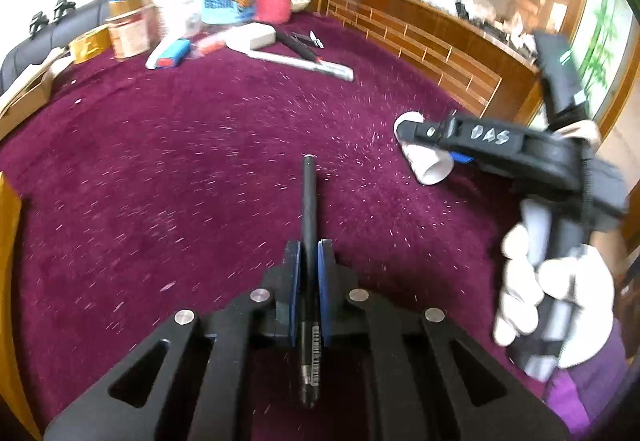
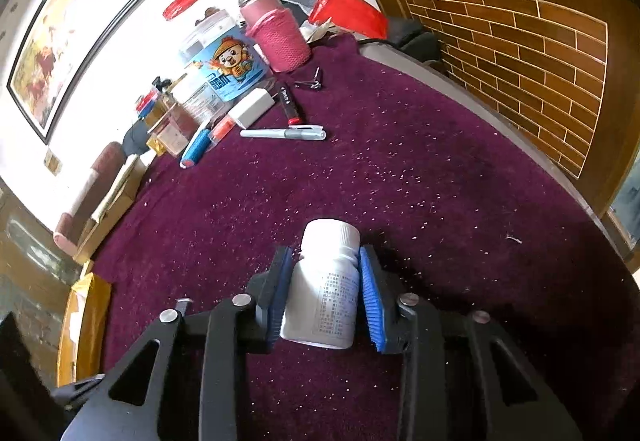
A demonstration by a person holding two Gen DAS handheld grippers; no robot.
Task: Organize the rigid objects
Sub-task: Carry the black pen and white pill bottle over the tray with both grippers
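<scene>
Left wrist view: the left gripper [image 1: 308, 253] has its blue pads pressed tight on a black pen [image 1: 308, 225], which lies along the fingers with its tip pointing away over the purple tablecloth [image 1: 160, 169].
Pen marking: a barcode strip near its rear end; the digits are too small to read.
Right gripper, seen from the left: the right gripper [image 1: 404, 135] reaches down to a white pill bottle [image 1: 430, 165]; its side bears silver hand-lettering, possibly "DAS". A white-gloved hand [image 1: 552, 281] holds its handle.
Right wrist view: the right gripper [image 2: 324, 261] pinches the white pill bottle [image 2: 324, 293] between both blue pads; the bottle lies tilted on the cloth, cap away.
Bottle label: dense small print, unreadable.
Far edge: a blue cartoon-figure jar [image 2: 224, 57], a flask in a pink knitted sleeve [image 2: 276, 33], a white marker [image 2: 284, 133], nail clippers [image 2: 310, 82].
</scene>
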